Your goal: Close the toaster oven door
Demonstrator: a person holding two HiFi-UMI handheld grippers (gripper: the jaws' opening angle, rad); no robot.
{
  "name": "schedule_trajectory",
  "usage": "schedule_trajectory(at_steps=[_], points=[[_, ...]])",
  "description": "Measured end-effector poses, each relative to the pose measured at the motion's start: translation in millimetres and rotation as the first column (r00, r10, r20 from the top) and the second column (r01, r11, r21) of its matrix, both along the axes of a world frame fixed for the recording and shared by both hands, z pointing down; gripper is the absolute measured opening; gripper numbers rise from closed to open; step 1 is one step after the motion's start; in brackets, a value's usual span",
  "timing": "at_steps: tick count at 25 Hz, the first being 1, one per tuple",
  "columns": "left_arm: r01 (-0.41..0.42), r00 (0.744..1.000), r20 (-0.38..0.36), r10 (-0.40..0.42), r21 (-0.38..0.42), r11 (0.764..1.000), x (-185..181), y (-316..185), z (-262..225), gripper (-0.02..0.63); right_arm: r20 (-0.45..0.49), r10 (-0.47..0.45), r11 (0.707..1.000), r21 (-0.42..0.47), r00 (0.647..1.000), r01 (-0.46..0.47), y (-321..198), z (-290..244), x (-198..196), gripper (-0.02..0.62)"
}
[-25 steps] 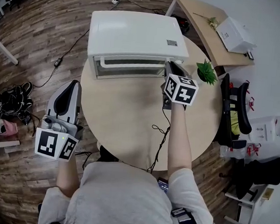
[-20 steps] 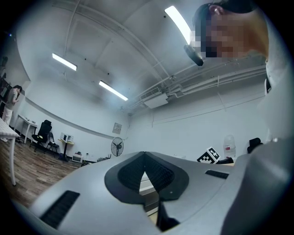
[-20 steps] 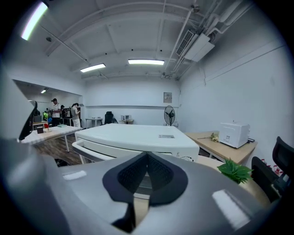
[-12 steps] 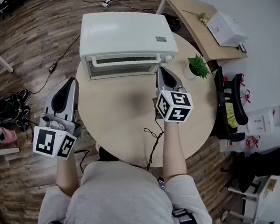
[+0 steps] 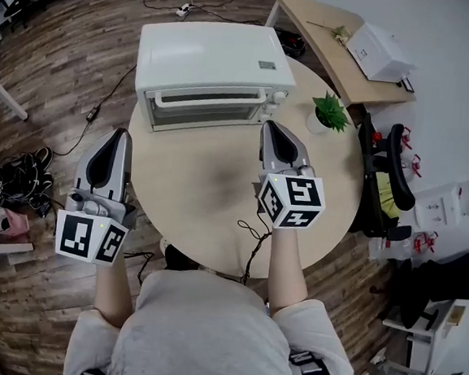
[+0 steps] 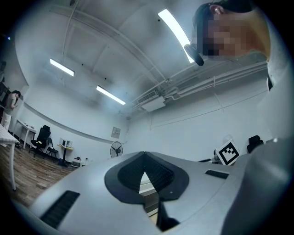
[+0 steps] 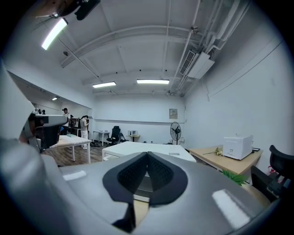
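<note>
A round, pale wooden worktop [image 5: 194, 187] stands on a floor [image 5: 57, 69] of dark wood planks. Off the worktop at 1 o'clock is a second desk [image 5: 329, 44] with a white box [image 5: 378, 52] on it, at 3 o'clock a black office chair [image 5: 390, 180], and at 9 o'clock a heap of shoes [image 5: 11, 179] on the floor. A small green plant [image 5: 329, 113] sits on the worktop at 2 o'clock, and a thin dark cable [image 5: 254, 237] trails over the edge at 5 o'clock.

The white toaster oven [image 5: 213, 54] takes up the 12 o'clock part of the worktop. Its long axis runs from 9 to 3 o'clock, and its front faces 6 o'clock, toward the person. The glass door [image 5: 205, 106] stands upright, flush with the front, with its handle bar along the top edge.

The right claw [image 5: 272, 126] hangs over the worktop just in front of the oven's right end, apart from it and pointing to 12 o'clock; its own view shows the jaws pressed together with nothing between them. The left claw [image 5: 123, 134] hovers beyond the worktop's rim at 9 o'clock, over the floor, also pointing to 12 o'clock, with its jaw tips meeting and empty
</note>
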State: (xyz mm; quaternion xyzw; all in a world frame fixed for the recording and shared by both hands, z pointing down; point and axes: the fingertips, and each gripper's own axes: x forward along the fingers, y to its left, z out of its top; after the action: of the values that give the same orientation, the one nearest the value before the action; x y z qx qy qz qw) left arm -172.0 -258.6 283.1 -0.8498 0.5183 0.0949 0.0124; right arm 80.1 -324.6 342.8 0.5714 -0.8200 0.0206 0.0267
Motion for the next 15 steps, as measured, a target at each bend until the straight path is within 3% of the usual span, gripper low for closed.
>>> schedule_trajectory(at_steps=[15], points=[[0.007, 1.0, 0.016, -0.008, 0.032, 0.999, 22, 32, -13, 0.008, 0.037, -0.025, 0.996, 0.087, 0.999, 0.022, 58, -33, 16, 0.011]])
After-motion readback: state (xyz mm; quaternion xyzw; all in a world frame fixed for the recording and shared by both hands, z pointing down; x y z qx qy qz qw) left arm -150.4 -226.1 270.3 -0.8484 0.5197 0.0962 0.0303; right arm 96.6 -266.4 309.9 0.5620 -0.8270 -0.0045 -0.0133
